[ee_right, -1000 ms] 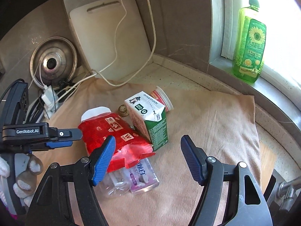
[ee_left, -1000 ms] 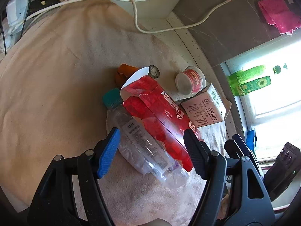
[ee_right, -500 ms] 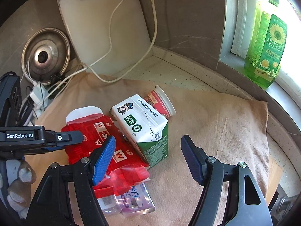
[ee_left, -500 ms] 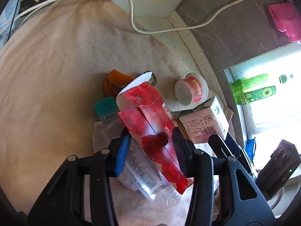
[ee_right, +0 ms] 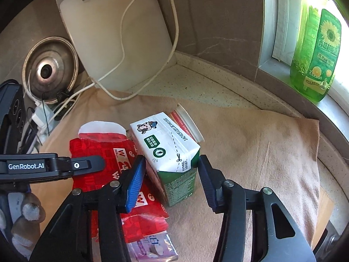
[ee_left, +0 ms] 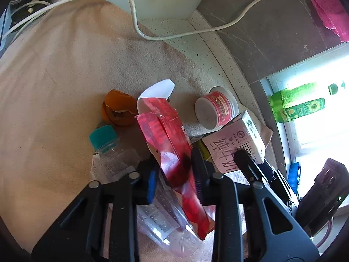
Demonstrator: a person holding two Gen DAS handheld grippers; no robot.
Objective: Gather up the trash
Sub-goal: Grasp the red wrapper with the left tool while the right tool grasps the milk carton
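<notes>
Our left claw (ee_left: 174,170) pinches the red box (ee_left: 172,152), its long axis running away along the fingers, over the bottle (ee_left: 122,163). Our right claw (ee_right: 171,179) gapes wide, straddling the milk carton (ee_right: 168,150) dead ahead.

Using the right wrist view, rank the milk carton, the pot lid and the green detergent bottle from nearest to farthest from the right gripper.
1. milk carton: between the fingers of the right gripper, centre of the cloth.
2. pot lid: far left, leaning at the back wall.
3. green detergent bottle: far right, on the window sill.

The lid and the bottle are too close to call.
</notes>
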